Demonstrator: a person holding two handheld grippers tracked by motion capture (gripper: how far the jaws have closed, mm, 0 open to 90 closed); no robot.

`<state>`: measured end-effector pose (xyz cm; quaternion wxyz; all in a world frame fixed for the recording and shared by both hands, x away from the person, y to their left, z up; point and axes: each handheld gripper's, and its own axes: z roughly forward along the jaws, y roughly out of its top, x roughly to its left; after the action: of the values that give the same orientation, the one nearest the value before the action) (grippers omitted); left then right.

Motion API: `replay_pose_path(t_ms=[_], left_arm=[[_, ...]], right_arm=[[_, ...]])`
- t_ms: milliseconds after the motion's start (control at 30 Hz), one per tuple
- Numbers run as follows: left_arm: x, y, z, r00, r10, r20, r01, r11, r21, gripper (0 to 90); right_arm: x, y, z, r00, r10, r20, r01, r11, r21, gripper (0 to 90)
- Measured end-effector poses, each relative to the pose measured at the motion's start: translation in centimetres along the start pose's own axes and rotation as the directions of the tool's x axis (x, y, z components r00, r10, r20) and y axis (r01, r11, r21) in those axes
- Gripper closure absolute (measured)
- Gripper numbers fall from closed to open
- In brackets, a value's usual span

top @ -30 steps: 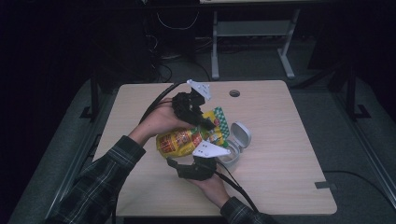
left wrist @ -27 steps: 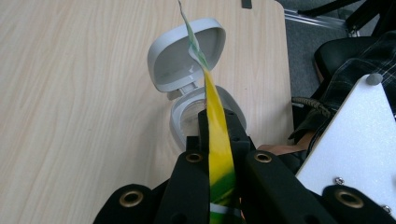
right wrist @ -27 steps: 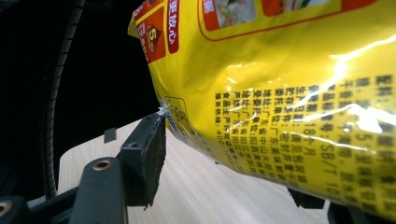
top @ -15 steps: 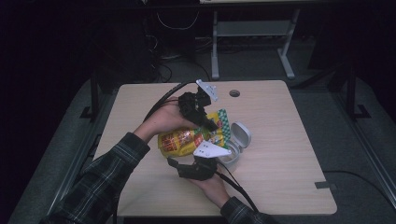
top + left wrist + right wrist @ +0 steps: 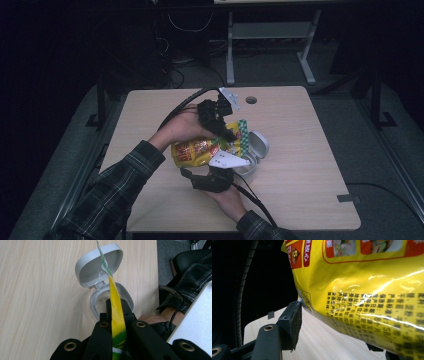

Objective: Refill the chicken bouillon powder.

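In the middle of the high view, the left tongs (image 5: pixel 231 136) pinch the top edge of the yellow snack bag (image 5: pixel 200 150). The right tongs (image 5: pixel 212 170) squeeze the bag's bottom. The bag hangs over the desk (image 5: pixel 310 165), beside an open grey box (image 5: pixel 255 150).

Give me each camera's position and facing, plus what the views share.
High view: above the person's side, looking forward and down on the table; both forearms, left gripper, right gripper.
Left gripper view: rides the left gripper, looks along jaws clamped on the snack bag, toward the open grey case.
Right gripper view: looks along its jaws at the bag's side.
Shared: the bag and tabletop.
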<state>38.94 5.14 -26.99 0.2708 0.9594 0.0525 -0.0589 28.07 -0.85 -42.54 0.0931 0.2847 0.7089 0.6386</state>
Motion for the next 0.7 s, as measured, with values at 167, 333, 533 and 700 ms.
replay_pose_path(t_ms=[167, 333, 533, 700], left_arm=[[-0.02, 0.15, 0.25, 1.0000, -0.005, -0.006, 0.005, 1.0000, 0.008, 90.0], [-0.11, 0.26, 0.36, 0.9999, -0.005, -0.013, 0.006, 0.9999, 0.009, 90.0], [-0.17, 0.37, 0.32, 0.9999, -0.004, -0.017, 0.004, 0.9999, 0.013, 90.0], [-0.15, 0.48, 0.50, 0.9998, -0.007, -0.019, 0.008, 0.9997, 0.025, 90.0]], right_arm=[[-0.09, -0.01, 0.00, 1.0000, 0.006, -0.003, -0.006, 1.000, -0.002, 38.6], [-0.14, -0.03, -0.03, 0.9999, 0.010, -0.004, -0.010, 1.000, -0.005, 38.5], [-0.14, 0.01, -0.09, 1.0000, 0.007, -0.004, -0.007, 1.000, -0.011, 38.7], [-0.12, -0.02, -0.07, 0.9999, 0.011, -0.008, -0.011, 1.000, -0.011, 38.7]])
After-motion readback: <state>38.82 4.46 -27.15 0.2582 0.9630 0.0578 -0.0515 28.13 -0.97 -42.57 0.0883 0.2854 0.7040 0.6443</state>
